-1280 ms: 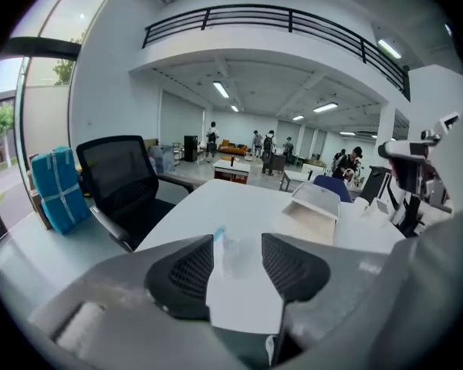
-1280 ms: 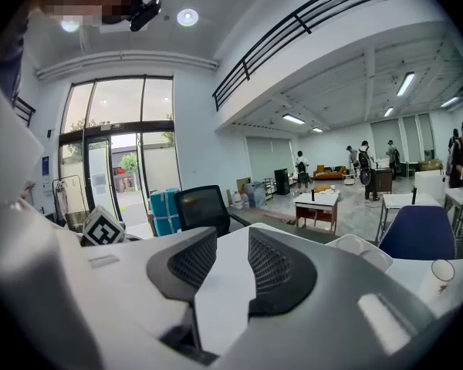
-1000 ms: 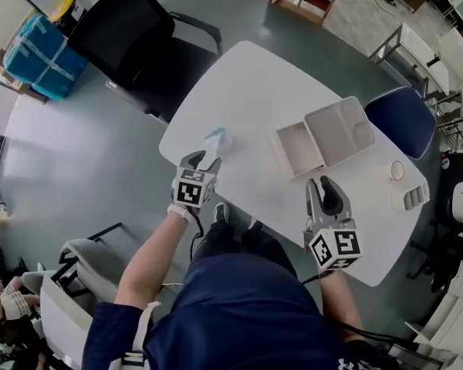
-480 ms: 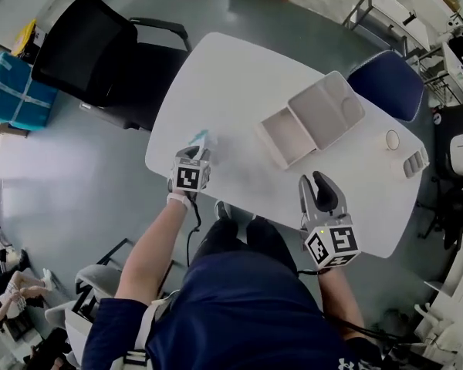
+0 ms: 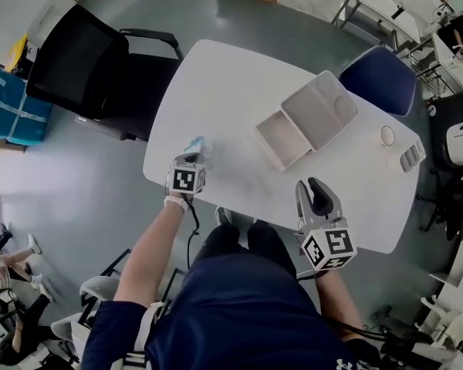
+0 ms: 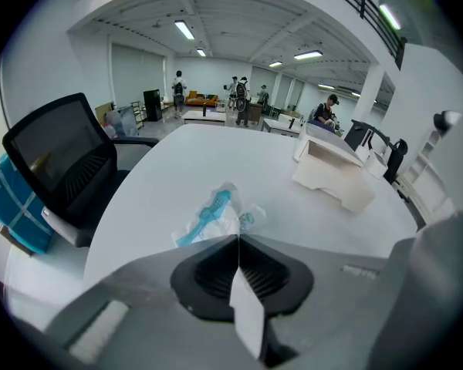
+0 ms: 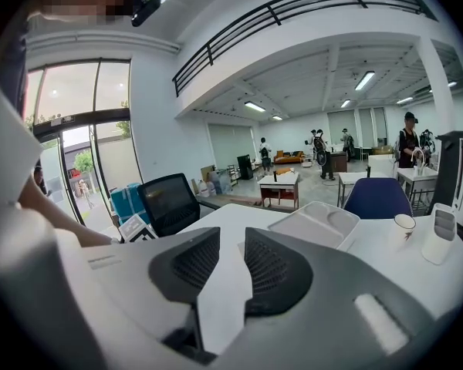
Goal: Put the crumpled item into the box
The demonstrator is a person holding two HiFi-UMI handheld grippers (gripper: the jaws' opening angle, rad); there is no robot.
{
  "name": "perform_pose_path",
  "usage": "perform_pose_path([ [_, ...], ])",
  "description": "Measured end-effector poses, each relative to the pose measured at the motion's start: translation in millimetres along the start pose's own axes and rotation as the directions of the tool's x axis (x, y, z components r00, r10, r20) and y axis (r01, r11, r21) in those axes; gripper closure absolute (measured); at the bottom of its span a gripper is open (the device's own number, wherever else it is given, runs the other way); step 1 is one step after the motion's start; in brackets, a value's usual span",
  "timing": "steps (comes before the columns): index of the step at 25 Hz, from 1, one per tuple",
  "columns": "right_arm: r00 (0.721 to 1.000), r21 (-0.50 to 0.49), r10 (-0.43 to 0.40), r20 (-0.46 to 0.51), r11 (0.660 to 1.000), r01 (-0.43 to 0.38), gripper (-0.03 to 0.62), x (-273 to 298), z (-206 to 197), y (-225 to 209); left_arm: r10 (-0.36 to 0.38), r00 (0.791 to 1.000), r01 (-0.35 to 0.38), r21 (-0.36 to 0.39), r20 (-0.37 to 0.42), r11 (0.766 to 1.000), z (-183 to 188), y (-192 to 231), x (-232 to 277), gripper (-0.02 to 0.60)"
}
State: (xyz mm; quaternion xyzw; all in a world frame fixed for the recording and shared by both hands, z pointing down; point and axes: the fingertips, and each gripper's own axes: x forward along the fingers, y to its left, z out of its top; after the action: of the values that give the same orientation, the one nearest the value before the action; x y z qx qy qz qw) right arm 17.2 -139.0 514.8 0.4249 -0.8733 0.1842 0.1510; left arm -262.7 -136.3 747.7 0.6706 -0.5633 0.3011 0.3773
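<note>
You have one white tabletop (image 5: 231, 83) in the middle of the frame. On it, count one crumpled wrapper (image 5: 194, 143) at its lower left. Right of centre is one box (image 5: 280, 139), with its one lid (image 5: 318, 109) lying open beside it. At the right edge, count one cup (image 5: 387, 136) and one ribbed white holder (image 5: 410, 158). Two chairs stand by the tabletop: one black chair (image 5: 73, 56) at upper left and one blue chair (image 5: 382, 79) at upper right. One teal stack of crates (image 5: 8, 102) sits at the far left edge. Distant people show in your gripper views, too small to count surely.
</note>
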Motion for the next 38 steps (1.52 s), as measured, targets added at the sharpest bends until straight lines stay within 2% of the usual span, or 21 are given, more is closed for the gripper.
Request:
perform_pose_path([
  [4,1.0,-0.01,0.007,0.012,1.0,-0.007,0.494,3.8,6.9,9.5,-0.011,0.998,0.008,0.057,0.059,0.998,15.2,-0.8,-15.0,0.577],
  [7,1.0,-0.012,0.004,0.018,1.0,-0.004,0.499,2.5,9.6,11.8,-0.026,0.997,0.022,0.061,0.075,0.998,14.6,-3.7,-21.7,0.577],
  [10,1.0,-0.01,-0.008,0.025,1.0,0.008,0.503,-1.8,11.4,13.7,-0.063,0.99,0.053,0.089,0.123,0.995,27.7,-12.2,-35.4,0.577],
  [16,0.998,-0.003,-0.046,0.042,0.999,0.047,0.508,-13.6,9.6,15.4,-0.139,0.98,0.111,0.194,0.141,0.975,43.7,-35.7,-59.1,0.577],
  [20,0.997,0.01,-0.069,0.044,0.998,0.069,0.508,-23.0,3.5,11.3,-0.197,0.964,0.153,0.235,0.179,0.96,62.4,-60.8,-74.6,0.577],
  [27,0.996,0.014,-0.063,0.067,0.998,0.062,0.511,-32.9,14.1,-3.5,-0.272,0.934,0.216,0.24,0.231,0.946,97.6,-111.2,-94.5,0.577],
  [35,0.993,0.027,-0.08,0.089,0.997,0.077,0.516,-56.9,20.5,-44.3,-0.324,0.912,0.248,0.29,0.251,0.924,125.2,-180.8,-88.9,0.577],
  [38,0.991,0.042,-0.095,0.09,0.995,0.091,0.516,-65.5,17.6,-62.6,-0.326,0.912,0.246,0.304,0.249,0.92,133.6,-201.5,-81.4,0.577],
])
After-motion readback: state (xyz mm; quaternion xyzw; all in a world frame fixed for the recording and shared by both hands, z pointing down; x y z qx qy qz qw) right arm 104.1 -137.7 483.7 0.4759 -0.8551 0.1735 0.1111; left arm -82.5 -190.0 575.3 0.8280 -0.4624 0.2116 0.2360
